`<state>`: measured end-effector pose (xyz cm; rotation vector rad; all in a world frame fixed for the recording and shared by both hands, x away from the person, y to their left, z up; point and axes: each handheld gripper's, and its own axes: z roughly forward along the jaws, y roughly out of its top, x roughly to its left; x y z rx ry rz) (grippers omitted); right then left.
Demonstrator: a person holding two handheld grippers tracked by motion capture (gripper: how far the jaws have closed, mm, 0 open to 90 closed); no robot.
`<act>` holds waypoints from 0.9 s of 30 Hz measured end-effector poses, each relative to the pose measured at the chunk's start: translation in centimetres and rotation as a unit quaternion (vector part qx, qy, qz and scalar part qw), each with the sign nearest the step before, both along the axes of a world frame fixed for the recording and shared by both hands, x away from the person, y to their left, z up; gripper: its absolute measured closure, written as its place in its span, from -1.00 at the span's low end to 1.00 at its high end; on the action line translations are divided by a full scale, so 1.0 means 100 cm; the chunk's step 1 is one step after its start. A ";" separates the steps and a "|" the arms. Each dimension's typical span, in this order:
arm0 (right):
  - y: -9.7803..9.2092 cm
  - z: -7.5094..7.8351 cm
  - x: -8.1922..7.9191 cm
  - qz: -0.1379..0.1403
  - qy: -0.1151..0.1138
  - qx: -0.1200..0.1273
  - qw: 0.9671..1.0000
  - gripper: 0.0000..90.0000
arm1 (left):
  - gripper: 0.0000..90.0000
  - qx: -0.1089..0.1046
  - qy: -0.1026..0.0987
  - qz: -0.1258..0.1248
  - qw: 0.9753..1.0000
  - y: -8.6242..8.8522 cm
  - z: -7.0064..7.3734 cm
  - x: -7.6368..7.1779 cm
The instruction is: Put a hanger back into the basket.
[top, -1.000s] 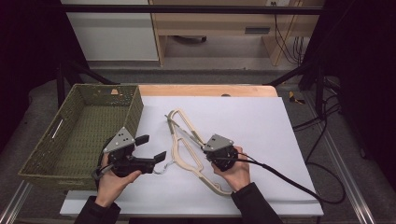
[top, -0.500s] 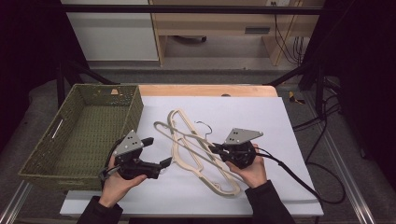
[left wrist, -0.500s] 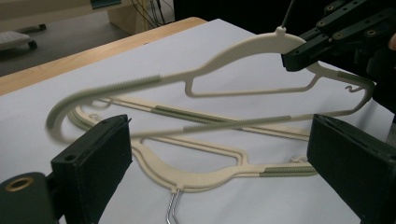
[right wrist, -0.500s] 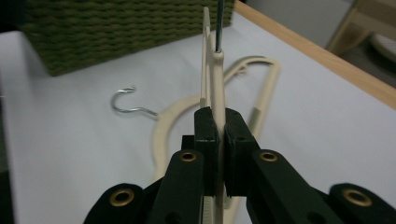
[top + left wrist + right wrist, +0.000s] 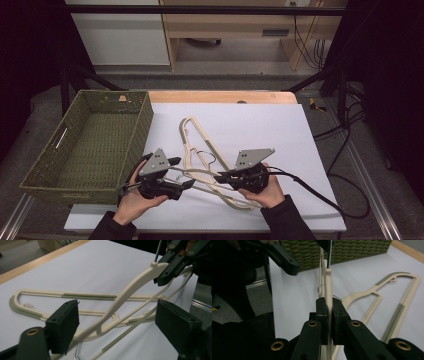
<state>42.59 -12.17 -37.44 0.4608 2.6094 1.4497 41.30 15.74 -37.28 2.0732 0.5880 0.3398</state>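
A person is sitting at a table covered by a white sheet (image 5: 260, 125), holding a black two-jaw gripper in each hand. Only the forearms and hands are showing, coming in from the bottom edge of the high view.

The right gripper (image 5: 221, 177) is pinching a cream plastic hanger (image 5: 327, 290) edge-on between its pressed-together jaws, lifting one end off the sheet. The hanger's metal hook is running up out of the right gripper view, so its tip is cut off.

The left gripper (image 5: 117, 322) is sitting with its jaws spread wide, and the raised hanger (image 5: 130, 290) is passing through the gap between them; whether it is touching either jaw is hard to tell.

More cream hangers (image 5: 192, 137) are lying flat on the sheet beneath and beyond, overlapping so that counting them is difficult. One more hanger (image 5: 392, 297) with grey-green grip strips is lying flat to the right in the right gripper view.

A green woven basket (image 5: 47, 165) is standing at the table's left edge, just beside the left hand (image 5: 131, 202), its near corner partly hidden by the gripper.
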 end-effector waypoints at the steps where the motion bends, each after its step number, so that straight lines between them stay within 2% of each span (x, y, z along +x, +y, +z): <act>1: 0.001 -0.001 -0.001 0.005 0.001 -0.002 1.000 0.92 | -0.48 0.006 0.003 -0.006 1.000 -0.002 -0.002 0.000; 2: 0.003 -0.001 -0.001 0.010 0.001 -0.003 1.000 0.92 | -0.43 0.009 0.007 -0.011 1.000 -0.005 -0.004 0.000; 3: 0.005 -0.002 -0.003 0.019 0.002 -0.008 1.000 0.92 | -0.30 0.015 0.013 -0.019 1.000 -0.008 -0.007 0.001; 7: 0.010 -0.005 -0.004 0.034 0.007 -0.012 0.999 0.92 | -0.03 0.026 0.015 -0.026 0.999 -0.011 -0.011 0.001; 8: 0.010 -0.005 -0.004 0.034 0.007 -0.012 0.999 0.92 | -0.03 0.026 0.018 -0.026 0.999 -0.011 -0.012 0.001; 10: 0.011 -0.006 -0.004 0.039 0.009 -0.016 0.999 0.92 | 0.17 0.029 0.019 -0.027 0.999 -0.012 -0.013 0.001; 11: 0.012 -0.007 -0.003 0.040 0.010 -0.018 0.999 0.92 | 0.35 0.030 0.023 -0.031 0.999 -0.012 -0.013 0.001; 18: 0.012 -0.008 -0.002 0.043 0.013 -0.023 0.999 0.90 | 0.49 0.052 0.020 -0.040 0.998 -0.014 -0.012 -0.003; 20: 0.011 -0.008 -0.002 0.033 0.006 -0.026 0.999 0.83 | 0.62 0.053 0.026 -0.042 0.997 -0.014 -0.011 -0.003; 21: 0.011 -0.008 -0.002 0.017 -0.007 -0.034 0.999 0.72 | 0.66 0.052 0.030 -0.047 0.997 -0.014 -0.011 -0.004; 22: 0.011 -0.008 -0.002 0.017 -0.007 -0.034 0.999 0.72 | 0.66 0.052 0.034 -0.050 0.997 -0.015 -0.011 -0.004; 23: 0.012 -0.009 -0.002 0.003 -0.017 -0.041 0.999 0.65 | 0.73 0.056 0.040 -0.055 0.996 -0.017 -0.011 -0.006; 26: 0.012 -0.010 -0.001 -0.003 -0.024 -0.042 0.999 0.57 | 0.77 0.055 0.047 -0.057 0.996 -0.018 -0.010 -0.007; 27: 0.013 -0.010 -0.002 -0.013 -0.030 -0.040 0.999 0.45 | 0.83 0.055 0.051 -0.060 0.995 -0.018 -0.010 -0.007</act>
